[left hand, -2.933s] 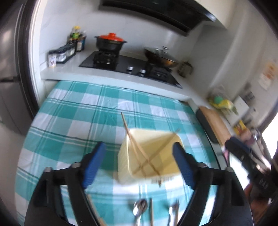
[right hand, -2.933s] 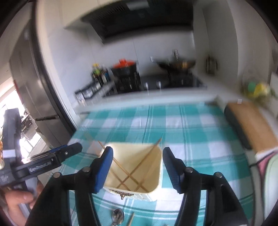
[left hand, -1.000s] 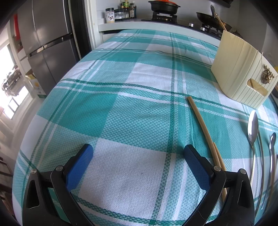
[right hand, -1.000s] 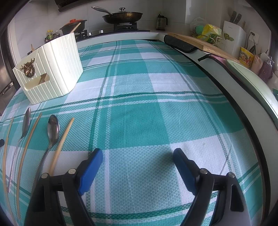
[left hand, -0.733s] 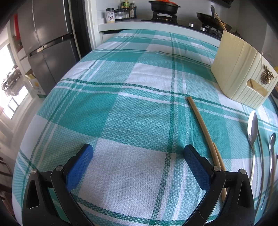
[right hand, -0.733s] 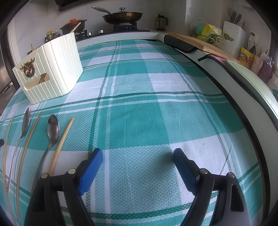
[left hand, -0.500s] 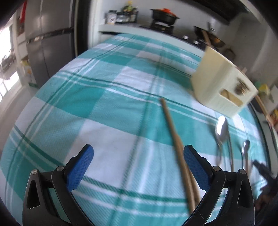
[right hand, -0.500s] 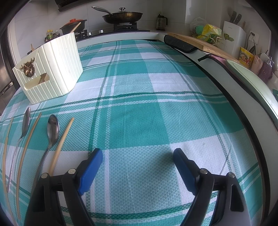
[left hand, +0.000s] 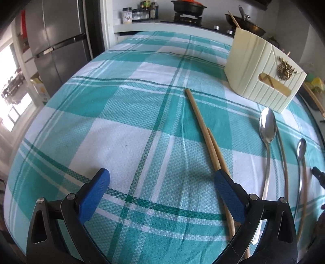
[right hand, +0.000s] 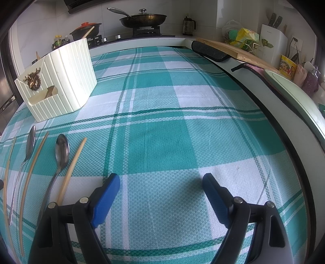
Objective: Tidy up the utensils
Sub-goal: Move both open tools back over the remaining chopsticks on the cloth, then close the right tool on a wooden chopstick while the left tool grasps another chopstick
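Note:
A cream ribbed utensil holder point(left hand: 264, 75) point(right hand: 59, 81) stands on the teal checked tablecloth, with chopstick ends poking out of its top. Two wooden chopsticks point(left hand: 205, 134) lie side by side just ahead of my left gripper point(left hand: 160, 178), running under its right finger. That gripper is open with nothing between its blue pads. Right of the chopsticks lie a large metal spoon point(left hand: 267, 130) and a smaller spoon point(left hand: 300, 150). My right gripper point(right hand: 160, 180) is open over bare cloth. To its left lie a spoon point(right hand: 61, 152), a chopstick point(right hand: 72, 168) and more utensils point(right hand: 28, 150).
A fridge point(left hand: 56, 46) stands past the table's left edge. Behind the table runs a counter with a hob, a red-lidded pot point(left hand: 189, 6) and a frying pan point(right hand: 142, 19). A cutting board point(right hand: 229, 50) and a knife block point(right hand: 272, 42) sit along the right counter.
My left gripper has swung to the right, so the pair of chopsticks and the spoons now sit closer to its right finger. The right gripper has kept still.

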